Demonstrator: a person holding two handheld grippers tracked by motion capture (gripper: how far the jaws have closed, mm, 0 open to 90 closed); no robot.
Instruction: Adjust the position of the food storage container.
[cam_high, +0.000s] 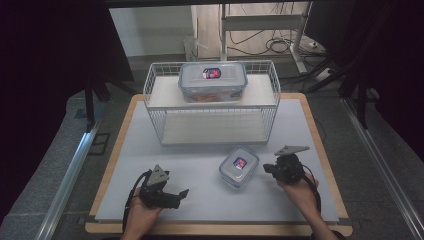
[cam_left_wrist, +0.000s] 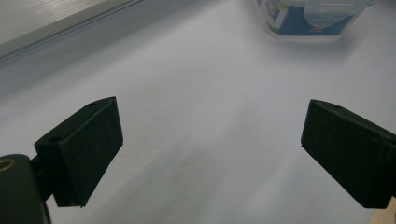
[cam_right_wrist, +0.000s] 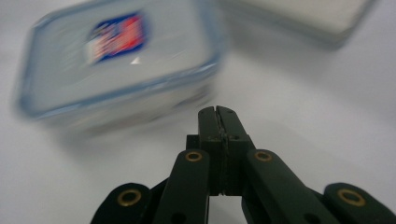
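Observation:
A small clear lidded container with a red and blue label sits on the white mat, in front of the wire rack. My right gripper is just to its right, jaws pressed together with nothing between them; in the right gripper view the shut tips point at the blurred small container close ahead. My left gripper rests at the front left, pointing right toward the container, jaws wide apart and empty. A larger lidded container stands on the rack's upper shelf.
The white wire rack with two shelves stands at the back middle of the mat. The wooden table edge frames the mat. Beyond the table are a metal frame and cables on the floor.

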